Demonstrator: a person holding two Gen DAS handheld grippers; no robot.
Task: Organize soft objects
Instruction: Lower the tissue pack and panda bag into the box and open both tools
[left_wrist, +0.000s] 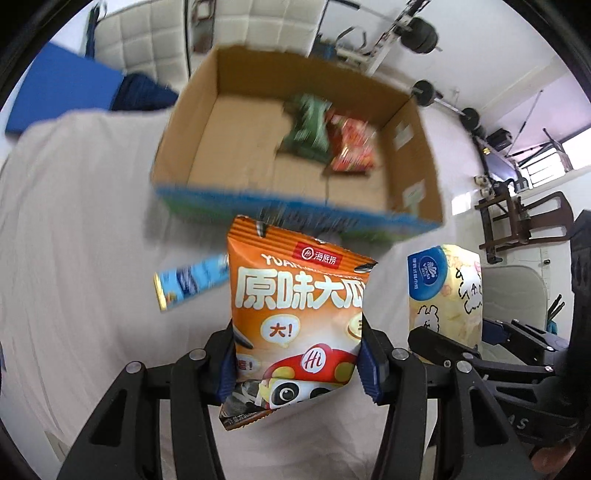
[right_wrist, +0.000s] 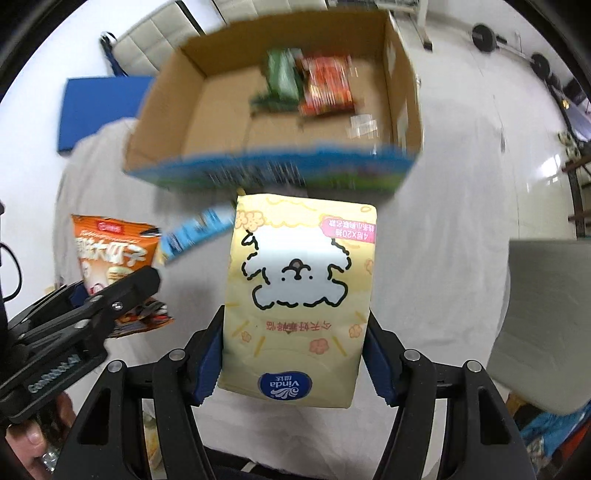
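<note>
The left gripper (left_wrist: 297, 363) has its jaws clenched on an orange snack bag (left_wrist: 295, 317) — the blue pads press its two side edges, and the bag rises ahead of the jaws, lifted off the white cloth (left_wrist: 74, 258). The right gripper (right_wrist: 291, 365) grips a pale yellow tissue pack (right_wrist: 299, 295) the same way, its jaws closed on the pack's sides, the Vinda label nearest the camera and upside down. The two held things sit side by side, apart. Beyond both pairs of jaws stands an open cardboard box (left_wrist: 417, 166), blurred; inside it, toward the far right corner, lie a green packet (left_wrist: 306, 129) and a red packet (left_wrist: 351, 147), touching. Between the box and the jaws, slightly left, lies a blue wrapper (left_wrist: 192, 282) — too blurred to read.
</note>
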